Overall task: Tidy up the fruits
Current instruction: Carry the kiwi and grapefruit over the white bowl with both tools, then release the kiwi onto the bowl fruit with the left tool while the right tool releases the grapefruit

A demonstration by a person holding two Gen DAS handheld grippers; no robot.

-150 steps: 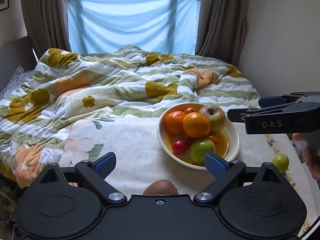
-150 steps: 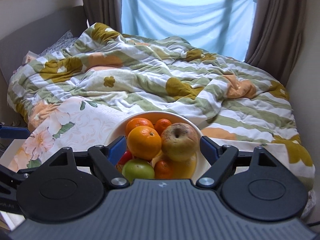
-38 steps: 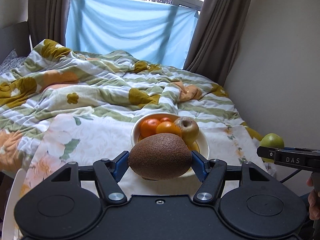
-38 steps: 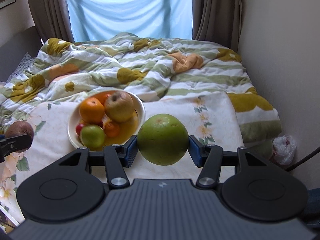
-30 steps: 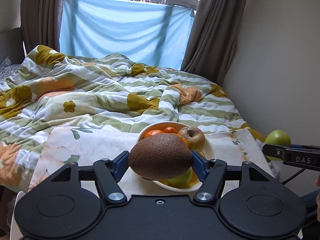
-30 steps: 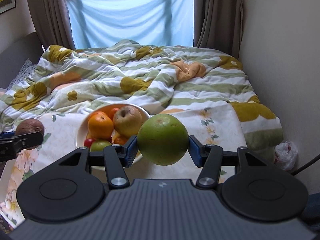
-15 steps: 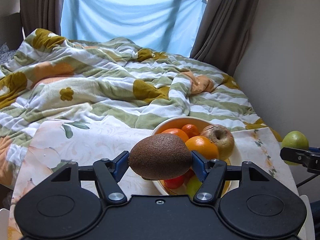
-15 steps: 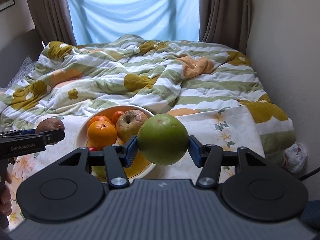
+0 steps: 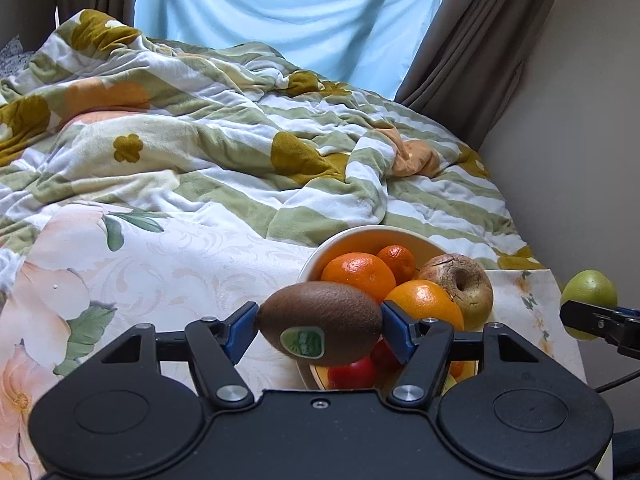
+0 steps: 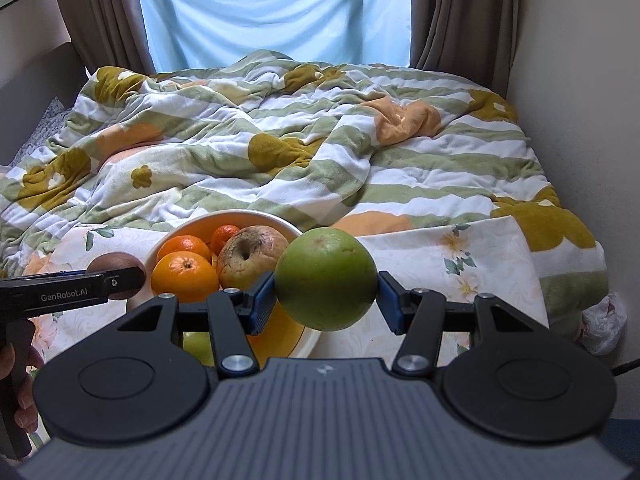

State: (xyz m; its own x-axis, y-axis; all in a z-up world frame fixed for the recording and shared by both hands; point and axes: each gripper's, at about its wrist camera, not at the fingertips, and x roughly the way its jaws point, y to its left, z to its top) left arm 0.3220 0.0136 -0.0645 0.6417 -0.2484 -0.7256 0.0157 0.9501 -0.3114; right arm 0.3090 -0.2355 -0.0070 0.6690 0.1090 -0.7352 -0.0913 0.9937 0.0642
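- Left gripper (image 9: 320, 326) pinching a brown kiwi (image 9: 320, 318) by its two long ends, blue pads pressed on each tip; held this way probably to keep the oval fruit from rolling out.
- Kiwi carried above the near left rim of the white bowl (image 9: 362, 236), sticker turned to the camera; not yet lowered inside.
- Right gripper (image 10: 326, 294) clamped on a round green fruit (image 10: 326, 278), pads on its left and right sides, across the widest part, so the grip looks secure.
- Green fruit hanging over the right rim of the bowl, above the floral cloth (image 10: 460, 256) near the surface's right edge.
- Bowl already holding oranges (image 10: 185, 276), a wrinkled apple (image 10: 256, 256) and small red fruits (image 9: 352, 372); little free room, so placing on top of the heap likely needed.
- Both fruits brought toward the bowl from opposite sides, apparently to avoid one gripper striking the other.
- Striped blanket (image 9: 240, 152) lying behind, on the bed.
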